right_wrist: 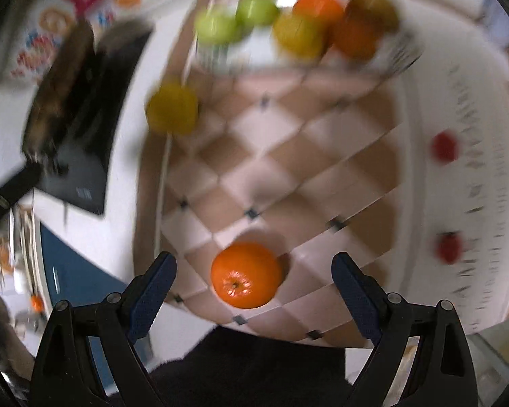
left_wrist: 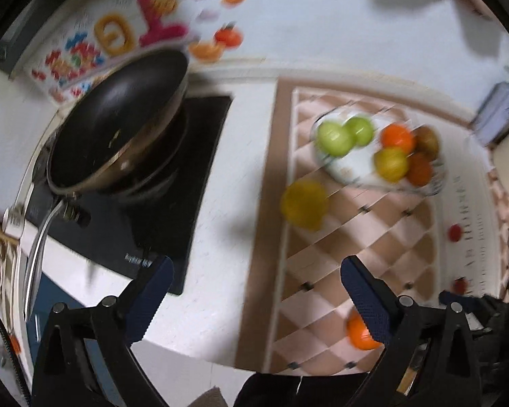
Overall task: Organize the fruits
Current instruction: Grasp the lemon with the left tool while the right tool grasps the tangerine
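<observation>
An orange (right_wrist: 246,274) lies on the checkered mat (right_wrist: 288,176), just ahead of my open, empty right gripper (right_wrist: 254,271) and between its fingers' line. A yellow fruit (right_wrist: 172,108) lies loose on the mat's left edge. A white plate (right_wrist: 241,57) at the far end holds two green apples (right_wrist: 220,27), a yellow fruit, oranges and a brownish fruit. In the left wrist view my left gripper (left_wrist: 256,279) is open and empty above the mat's left border; the plate (left_wrist: 347,169), the loose yellow fruit (left_wrist: 304,204) and the orange (left_wrist: 359,334) behind its right finger show.
A black frying pan (left_wrist: 118,125) sits on a black induction hob (left_wrist: 200,156) left of the mat. A colourful decorated panel (left_wrist: 112,44) stands behind it. Two small red items (right_wrist: 444,147) lie on the white counter right of the mat.
</observation>
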`<state>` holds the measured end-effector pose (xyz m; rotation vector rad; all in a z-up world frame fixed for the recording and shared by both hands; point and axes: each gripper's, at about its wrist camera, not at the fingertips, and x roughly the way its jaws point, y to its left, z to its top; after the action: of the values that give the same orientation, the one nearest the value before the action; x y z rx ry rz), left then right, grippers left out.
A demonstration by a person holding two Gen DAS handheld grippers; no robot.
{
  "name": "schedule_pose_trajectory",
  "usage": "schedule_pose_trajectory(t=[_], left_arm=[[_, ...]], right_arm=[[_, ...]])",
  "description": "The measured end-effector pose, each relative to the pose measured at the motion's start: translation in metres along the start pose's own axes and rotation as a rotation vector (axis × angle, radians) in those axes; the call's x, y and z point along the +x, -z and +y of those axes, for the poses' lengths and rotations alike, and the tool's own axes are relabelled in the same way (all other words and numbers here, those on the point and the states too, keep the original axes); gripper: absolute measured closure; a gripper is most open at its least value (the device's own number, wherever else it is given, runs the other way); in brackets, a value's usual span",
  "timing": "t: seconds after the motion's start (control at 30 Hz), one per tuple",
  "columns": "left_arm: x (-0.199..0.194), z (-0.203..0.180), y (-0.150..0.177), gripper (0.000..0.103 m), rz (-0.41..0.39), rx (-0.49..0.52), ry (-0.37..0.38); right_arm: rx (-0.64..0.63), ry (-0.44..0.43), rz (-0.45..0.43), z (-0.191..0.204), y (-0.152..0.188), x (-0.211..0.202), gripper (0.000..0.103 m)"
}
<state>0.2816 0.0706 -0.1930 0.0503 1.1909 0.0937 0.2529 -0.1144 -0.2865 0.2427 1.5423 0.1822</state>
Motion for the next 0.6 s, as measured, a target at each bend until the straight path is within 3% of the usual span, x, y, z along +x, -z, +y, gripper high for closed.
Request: schedule_pose_trajectory(t=[0.13,0.2,0.23,0.33,0.43,0.6], left_arm=[[0.028,0.014,-0.001,0.002,0.077,-0.035,-0.021],[0.039,0.016,-0.005,0.002,0.106,-0.043,-0.018],[0.046,0.016,-0.009,0.002,0.123,-0.045,-0.017],[0.063,0.012,-0.021,0.002,0.157,-0.045,0.004],[0.079,0.001,-0.035,0.002,0.181,-0.025,0.022],[0.114,-0.026,-0.058,0.002,0.233,0.038,0.042]], right_arm=[[-0.036,0.025,0.1,0.008,0.003,0.046,0.009],[-0.058,0.04,0.124,0.013,0.006,0.059,0.014],[-0.07,0.053,0.13,0.014,0.007,0.064,0.022],[-0.103,0.079,0.124,0.018,0.009,0.072,0.036],[-0.134,0.107,0.099,0.019,0.011,0.069,0.037],[-0.052,0.094,0.063,-0.012,0.0,0.052,0.037]])
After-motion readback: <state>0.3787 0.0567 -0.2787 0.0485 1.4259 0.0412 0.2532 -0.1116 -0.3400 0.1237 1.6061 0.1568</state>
